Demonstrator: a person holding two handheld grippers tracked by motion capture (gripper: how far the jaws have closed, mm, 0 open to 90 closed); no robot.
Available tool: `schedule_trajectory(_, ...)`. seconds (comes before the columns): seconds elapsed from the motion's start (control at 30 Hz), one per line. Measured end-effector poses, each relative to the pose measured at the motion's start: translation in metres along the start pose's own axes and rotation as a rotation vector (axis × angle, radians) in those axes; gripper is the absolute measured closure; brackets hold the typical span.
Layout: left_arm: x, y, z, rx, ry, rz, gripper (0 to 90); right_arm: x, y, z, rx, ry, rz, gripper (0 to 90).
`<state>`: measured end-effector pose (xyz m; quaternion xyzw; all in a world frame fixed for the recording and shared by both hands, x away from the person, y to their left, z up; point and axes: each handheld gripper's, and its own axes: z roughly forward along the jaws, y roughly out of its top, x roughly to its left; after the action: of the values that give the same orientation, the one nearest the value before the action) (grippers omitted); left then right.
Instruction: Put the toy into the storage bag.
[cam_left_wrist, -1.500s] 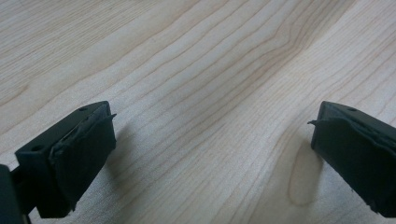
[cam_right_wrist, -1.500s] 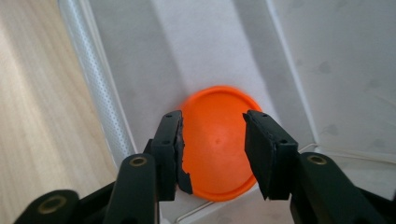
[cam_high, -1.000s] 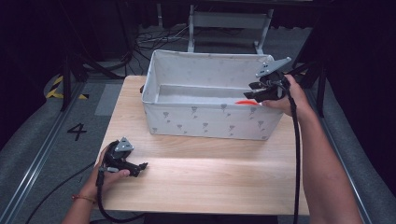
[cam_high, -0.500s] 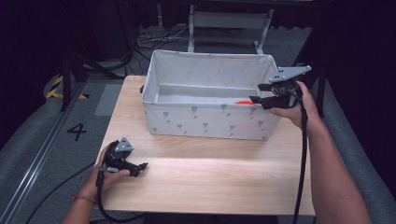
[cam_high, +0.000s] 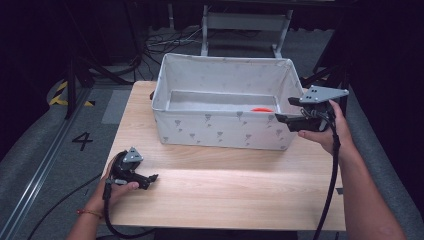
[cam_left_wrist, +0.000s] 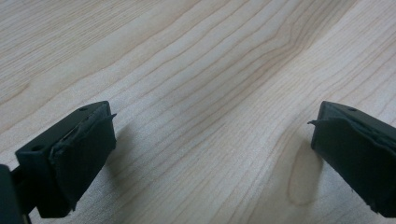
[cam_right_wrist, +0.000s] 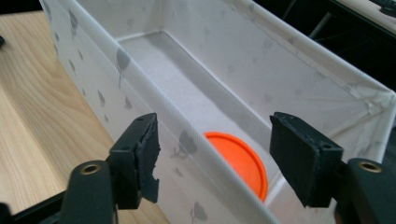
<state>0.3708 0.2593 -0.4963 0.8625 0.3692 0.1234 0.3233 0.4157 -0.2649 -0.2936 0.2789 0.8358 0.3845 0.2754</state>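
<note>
A white fabric box (cam_high: 220, 130) with grey tree prints stands at the back of the wooden table (cam_high: 225, 190). An orange disc (cam_high: 261, 109) lies flat on its floor near the right end, also seen as the orange disc (cam_right_wrist: 240, 161) in the right gripper view. My right gripper (cam_high: 277, 118) hovers at the box's right front corner; its jaws have just been opening and hold nothing, standing astride the box wall (cam_right_wrist: 187, 140). My left gripper (cam_high: 154, 177) rests low on the table near the front left, open and empty, its pads (cam_left_wrist: 84, 154) wide apart over bare wood.
Beyond the table is dark floor with cables (cam_high: 165, 42) and a metal frame (cam_high: 245, 22). A floor mark "4" (cam_high: 82, 141) and a rail lie to the left. Bare tabletop stretches between the box and the front edge.
My right gripper has drawn back to the right out of the box and opened, leaving the orange disc on the box floor. The left gripper has stayed put.
</note>
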Motion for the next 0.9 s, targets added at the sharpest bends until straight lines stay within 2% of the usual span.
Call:
schedule_trajectory(0.13,0.000,0.000,0.000,-0.001,0.002,-0.004,0.2,0.005,-0.009,-0.003,-0.018,0.015,-0.007,30.9)
schedule_trajectory(0.23,0.000,0.000,0.000,-0.001,0.002,-0.004,0.2,0.011,-0.020,-0.007,-0.030,-0.010,0.000,26.7)
schedule_trajectory(0.33,0.000,0.000,0.000,-0.001,0.002,-0.004,0.2,0.014,-0.028,-0.010,-0.041,-0.003,0.002,25.1)
schedule_trajectory(0.43,0.000,0.000,0.000,-0.001,0.002,-0.004,0.2,0.016,-0.034,-0.012,-0.044,-0.015,-0.003,24.6)
schedule_trajectory(0.6,0.000,0.000,0.000,-0.001,0.002,-0.004,0.2,0.023,-0.049,-0.016,-0.041,-0.027,-0.009,24.4)
schedule_trajectory(0.9,0.000,0.000,0.000,-0.001,0.002,-0.004,0.2,0.030,-0.076,-0.015,-0.006,-0.033,-0.012,24.2)
